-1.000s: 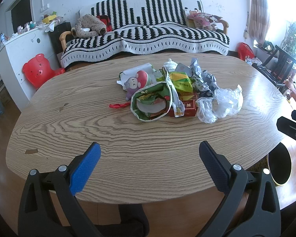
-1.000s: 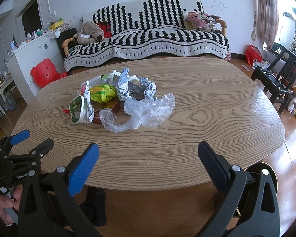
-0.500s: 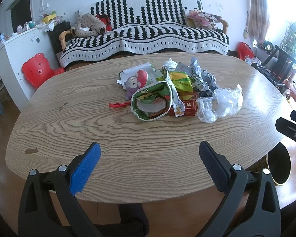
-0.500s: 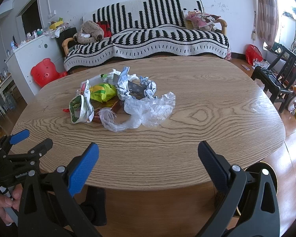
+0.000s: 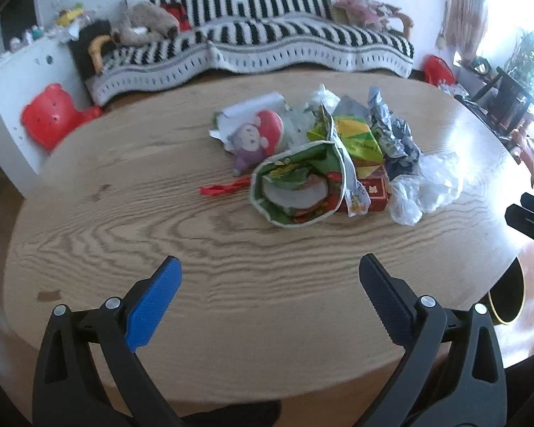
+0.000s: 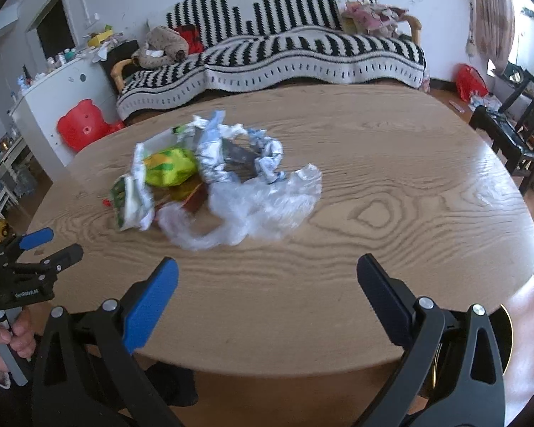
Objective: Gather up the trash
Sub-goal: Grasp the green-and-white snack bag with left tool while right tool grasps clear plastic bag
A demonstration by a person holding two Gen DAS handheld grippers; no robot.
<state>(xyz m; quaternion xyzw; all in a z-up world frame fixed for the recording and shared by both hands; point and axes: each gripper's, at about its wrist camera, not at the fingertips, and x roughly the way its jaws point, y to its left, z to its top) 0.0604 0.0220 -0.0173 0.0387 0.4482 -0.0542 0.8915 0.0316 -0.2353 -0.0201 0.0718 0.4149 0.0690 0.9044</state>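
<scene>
My left claw (image 5: 268,277) and right claw (image 6: 266,277) both hover spread wide over the near edge of the wooden worktop (image 5: 231,249), gripping nothing. From the left claw, the trash heap (image 5: 324,163) lies at one o'clock; from the right, at eleven, with a clear plastic bag (image 6: 263,206) nearest.

The red box (image 5: 372,195) was largely covered by the green snack bag (image 5: 299,185) and the clear plastic bag (image 5: 423,185); its print could not be read. The right gripper (image 5: 527,215) was cut off by the right edge of the left wrist view, so its finger spread could not be judged there. The trash bin (image 5: 507,295) was mostly hidden behind the table (image 5: 231,284) edge. The pile was motion-blurred in the right wrist view.
</scene>
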